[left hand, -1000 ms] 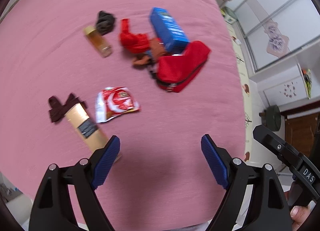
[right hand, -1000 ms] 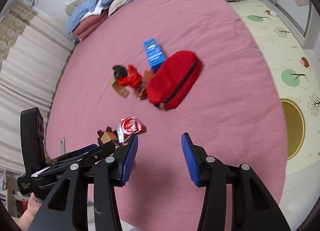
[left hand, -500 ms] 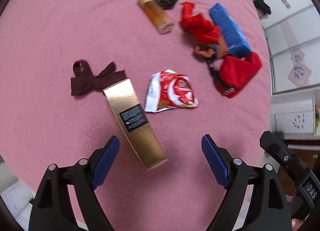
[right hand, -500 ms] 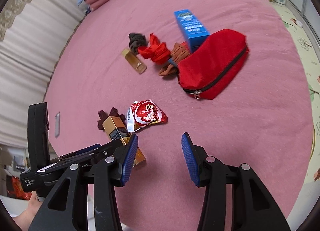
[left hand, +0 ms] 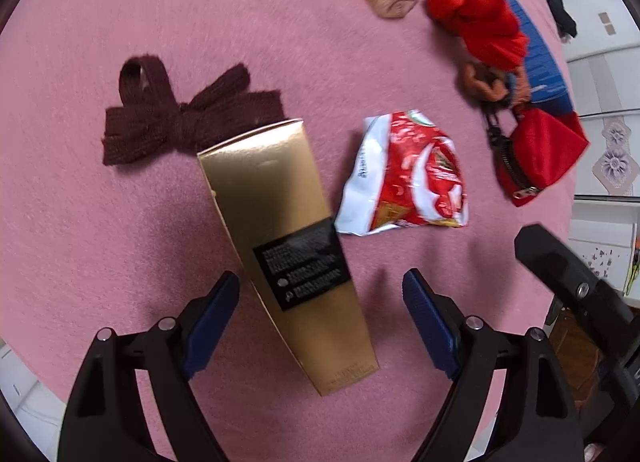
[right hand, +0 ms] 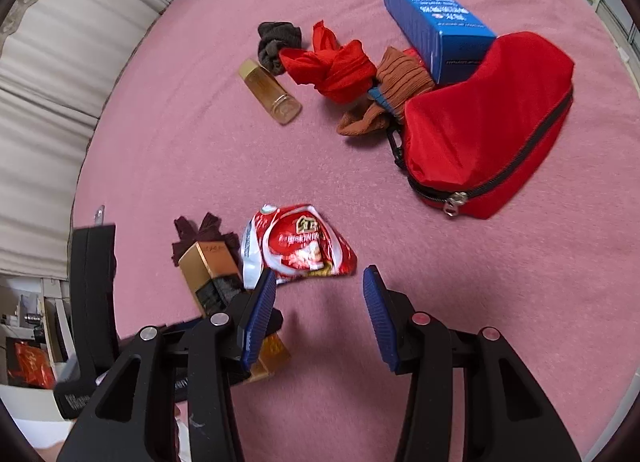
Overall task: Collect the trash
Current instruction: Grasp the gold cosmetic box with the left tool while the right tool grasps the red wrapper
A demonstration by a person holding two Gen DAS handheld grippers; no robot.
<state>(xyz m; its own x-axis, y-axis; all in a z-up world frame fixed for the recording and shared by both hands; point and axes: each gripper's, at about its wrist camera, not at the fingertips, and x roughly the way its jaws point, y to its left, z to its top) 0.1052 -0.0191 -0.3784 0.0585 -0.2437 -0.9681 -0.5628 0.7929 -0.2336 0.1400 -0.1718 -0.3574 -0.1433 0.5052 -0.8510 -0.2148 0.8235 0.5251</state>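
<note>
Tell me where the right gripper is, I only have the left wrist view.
Observer: The right gripper is open just short of the red snack wrapper, with nothing between its pads.
Operator: Is the red pouch zipped?
Observer: The red pouch looks zipped shut, its pull at the near end.
Operator: And the blue box?
Observer: The blue box lies flat on the bed, its near end hidden behind the pouch.
</note>
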